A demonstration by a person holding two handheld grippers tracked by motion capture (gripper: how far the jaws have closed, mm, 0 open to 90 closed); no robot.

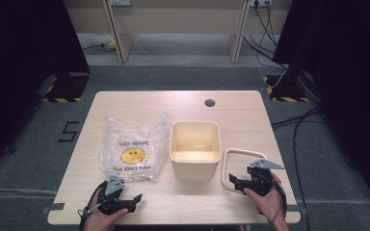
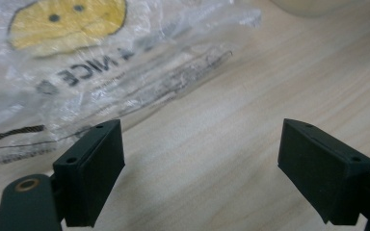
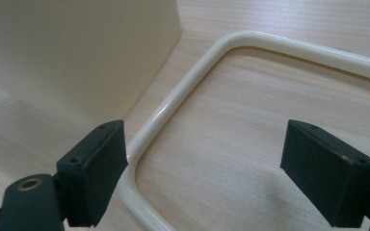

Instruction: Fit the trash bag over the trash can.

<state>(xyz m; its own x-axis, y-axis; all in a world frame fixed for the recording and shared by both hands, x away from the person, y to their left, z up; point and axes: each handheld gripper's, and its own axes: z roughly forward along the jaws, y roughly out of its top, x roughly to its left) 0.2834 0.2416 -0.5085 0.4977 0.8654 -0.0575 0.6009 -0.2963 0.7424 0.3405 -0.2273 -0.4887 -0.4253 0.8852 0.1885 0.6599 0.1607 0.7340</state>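
Cream frame lies between the open right hand-held gripper jaws

Overhead table view, two close-ups

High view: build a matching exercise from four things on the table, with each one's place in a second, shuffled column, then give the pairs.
Things:
1. bag
2. bin
3. ring
4. hole

Places:
A. at the table's far edge
B. at the middle of the table
C. right of the bin, by the right gripper
D. left of the bin, beyond the left gripper

Pairs: 1-D, 2-B, 3-C, 4-A
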